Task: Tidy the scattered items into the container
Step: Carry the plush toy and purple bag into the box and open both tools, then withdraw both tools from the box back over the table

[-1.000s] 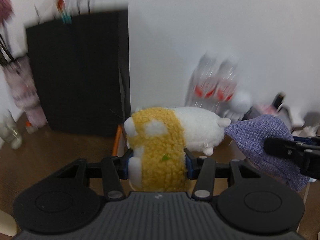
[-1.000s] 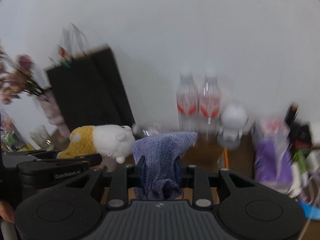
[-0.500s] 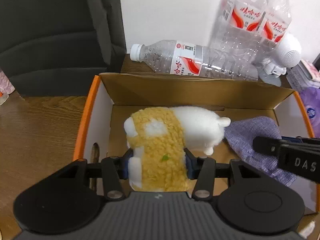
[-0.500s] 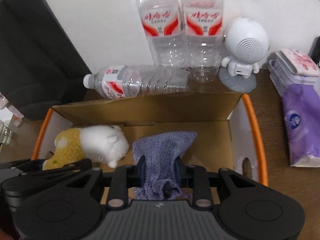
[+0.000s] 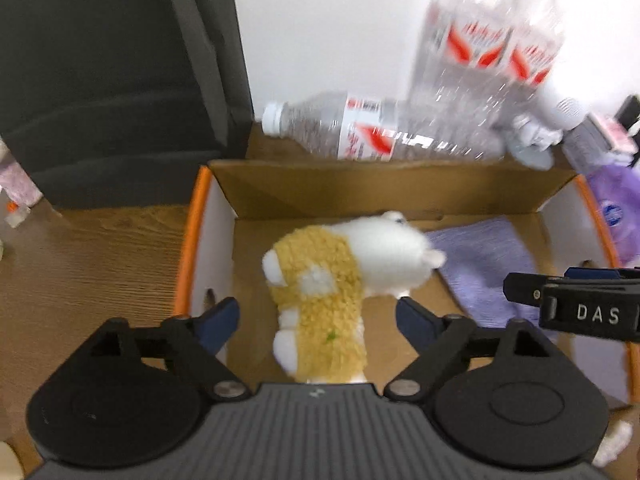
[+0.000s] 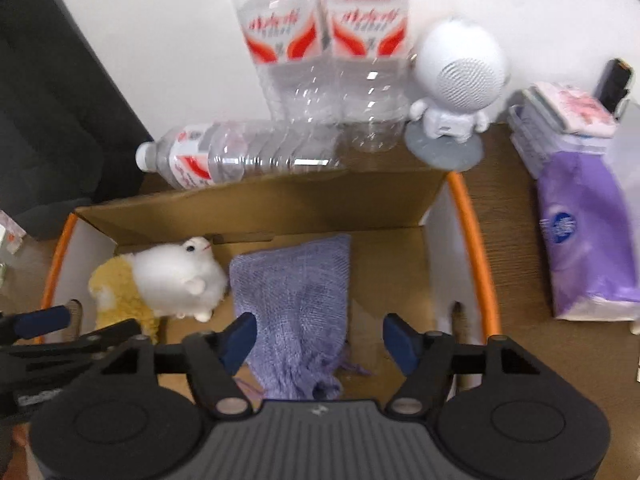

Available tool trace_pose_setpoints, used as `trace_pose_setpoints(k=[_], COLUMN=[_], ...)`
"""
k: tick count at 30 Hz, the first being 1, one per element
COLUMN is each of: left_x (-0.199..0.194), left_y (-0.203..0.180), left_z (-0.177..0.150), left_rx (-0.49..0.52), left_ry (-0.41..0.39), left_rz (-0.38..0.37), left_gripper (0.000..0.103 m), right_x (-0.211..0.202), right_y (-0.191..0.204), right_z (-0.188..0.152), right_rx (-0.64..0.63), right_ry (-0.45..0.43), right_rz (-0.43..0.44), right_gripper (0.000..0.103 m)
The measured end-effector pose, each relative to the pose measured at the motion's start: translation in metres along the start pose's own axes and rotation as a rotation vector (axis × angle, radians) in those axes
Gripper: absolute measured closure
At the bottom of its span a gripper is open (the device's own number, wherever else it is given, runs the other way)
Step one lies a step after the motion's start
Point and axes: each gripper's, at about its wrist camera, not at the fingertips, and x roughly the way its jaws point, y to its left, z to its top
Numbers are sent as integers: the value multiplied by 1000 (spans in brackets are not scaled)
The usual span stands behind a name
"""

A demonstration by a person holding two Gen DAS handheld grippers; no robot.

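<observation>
The plush toy [image 5: 340, 280] lies by the cardboard box's [image 5: 188, 248] left wall, the purple pouch [image 6: 296, 300] mid-floor beside it — I see my left gripper [image 5: 316, 316] and right gripper [image 6: 320, 336] both opening, pads clear of each item.

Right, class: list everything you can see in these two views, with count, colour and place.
box: one, brown cardboard with orange rim, on the wooden table.
plush toy: one, white and yellow, in the box, left side.
cloth pouch: one, purple, in the box beside the toy.
bottles: three, clear with red labels; two upright, one lying behind the box.
speaker figure: one, white, right of the bottles.
tissue pack: one, purple, right of the box.
black bag: one, back left.
left tool: black, jaws opening around the toy.
right tool: black, jaws opening around the pouch.
</observation>
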Motion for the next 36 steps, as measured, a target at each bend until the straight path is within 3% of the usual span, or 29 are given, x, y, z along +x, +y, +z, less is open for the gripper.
trace_pose_setpoints(k=[3,6,15,20,25,31,36], left_x=[-28,-56,-128,-165,-194,-226,-237], left_y=[1,1,-6,-12,-13,-15,-17], left_z=[-2,-9,-54,-86,-112,-151,-188], left_rx=[-2,-7,-4,22,-22,-54,-61], left_ry=[20,33,-37,-110,-203,-383,-466], left_rz=[10,37,33,27,45,96,115], left_gripper=[7,6,3,2,1,0,0], right_x=[-32,-60,-132,-167,-190,-220,-236], right_y=[1,9,21,17,15,11,11], right_z=[-1,-10,-59,-80,-105,-144,-181], right_rx=[4,-18,-79,-69,-49,-43,-110], right_ry=[-14,-10,-82,-138,-201,-312,-406], right_rz=[-4,-24,-68,-45,-15,29,-7], right_gripper=[19,19,14,14,14,14,13])
